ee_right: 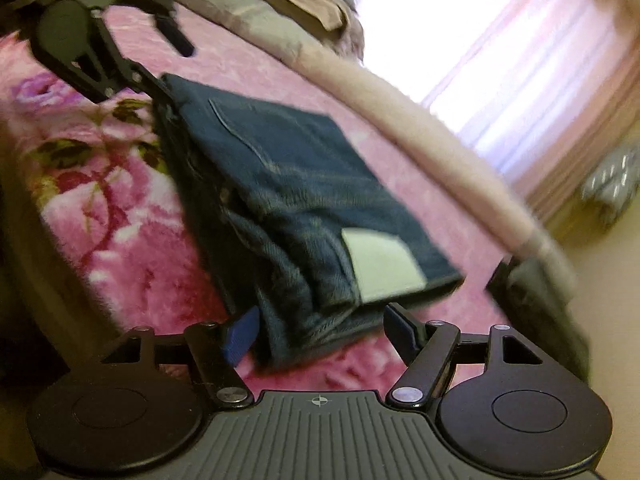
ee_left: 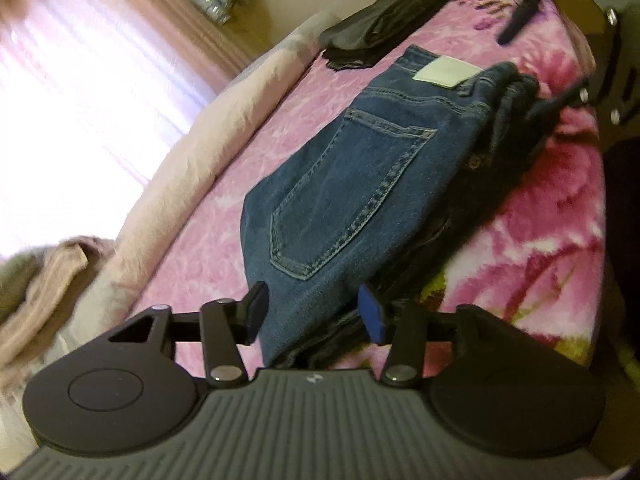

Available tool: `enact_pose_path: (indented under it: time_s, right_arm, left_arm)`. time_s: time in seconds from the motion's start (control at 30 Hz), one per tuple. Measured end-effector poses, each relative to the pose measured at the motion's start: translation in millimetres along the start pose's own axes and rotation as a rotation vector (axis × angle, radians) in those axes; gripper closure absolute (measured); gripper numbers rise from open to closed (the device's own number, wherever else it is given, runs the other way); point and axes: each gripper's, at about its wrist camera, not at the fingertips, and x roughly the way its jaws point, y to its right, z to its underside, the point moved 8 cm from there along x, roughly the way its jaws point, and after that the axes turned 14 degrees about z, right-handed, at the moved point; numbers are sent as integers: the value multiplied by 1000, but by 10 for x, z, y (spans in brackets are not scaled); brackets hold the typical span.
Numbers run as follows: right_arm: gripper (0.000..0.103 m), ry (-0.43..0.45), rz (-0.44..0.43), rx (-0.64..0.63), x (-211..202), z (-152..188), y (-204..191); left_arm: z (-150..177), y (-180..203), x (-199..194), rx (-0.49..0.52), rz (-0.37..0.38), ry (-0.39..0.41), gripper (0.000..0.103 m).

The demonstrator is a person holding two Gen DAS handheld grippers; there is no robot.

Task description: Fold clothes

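In the left wrist view, a bright window with pink curtains (ee_left: 80,92) fills the upper left, and a crumpled beige cloth (ee_left: 44,276) lies at the left edge. A pale rolled cover (ee_left: 192,168) runs diagonally along the far side of the bed (ee_left: 532,240), which wears a pink flowered blanket. The folded jeans (ee_left: 360,168) lie in the middle of the frame, back pocket and pale waist label facing up. The left gripper (ee_left: 316,312) sits at the bottom centre, its fingers (ee_left: 372,316) partly apart with the near end of the jeans between them; the pads stand clear of the denim on both sides. A dark folded garment (ee_left: 384,20) lies beyond the jeans at upper centre. The right gripper (ee_left: 536,72) shows at the upper right by the waistband end, blurred.

In the right wrist view, the left gripper (ee_right: 160,60) appears at the upper left, at the far edge of the jeans (ee_right: 304,184); whether it touches them I cannot tell. The jeans fill the centre on the bed (ee_right: 120,248). The right gripper (ee_right: 320,332) is at the bottom, its fingers (ee_right: 240,336) wide apart on either side of the label end, not pressing it. The window is at upper right.
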Motion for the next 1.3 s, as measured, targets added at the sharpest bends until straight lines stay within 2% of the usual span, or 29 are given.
enact_pose_path:
  time_s: [0.17, 0.3, 0.57, 0.77, 0.83, 0.9, 0.97, 1.2, 1.3]
  right_arm:
    - [31, 55, -22, -123, 4, -107, -193]
    - [31, 70, -38, -173, 125, -162, -328]
    - [30, 56, -53, -145, 371, -101, -297]
    - [29, 23, -59, -78, 247, -147, -182]
    - [29, -8, -85, 33, 154, -114, -59]
    - [27, -52, -125, 203, 74, -24, 120]
    - [7, -94, -167, 382, 0, 65, 305]
    - [6, -220, -366, 1081, 42, 367, 785]
    - [6, -254, -434, 1344, 158, 442, 902]
  left_arm:
    - [-1, 95, 128, 92, 17, -14, 52]
    - [39, 142, 266, 106, 57, -33, 52]
    - [136, 132, 404, 85, 89, -50, 51]
    - [49, 154, 232, 83, 80, -36, 51]
    - [-34, 180, 123, 78, 83, -13, 51]
    - [-154, 218, 17, 71, 93, 22, 51]
    - [-315, 276, -53, 73, 110, 61, 50]
    - [-839, 547, -14, 87, 201, 155, 50]
    - [-902, 685, 143, 78, 272, 137, 50]
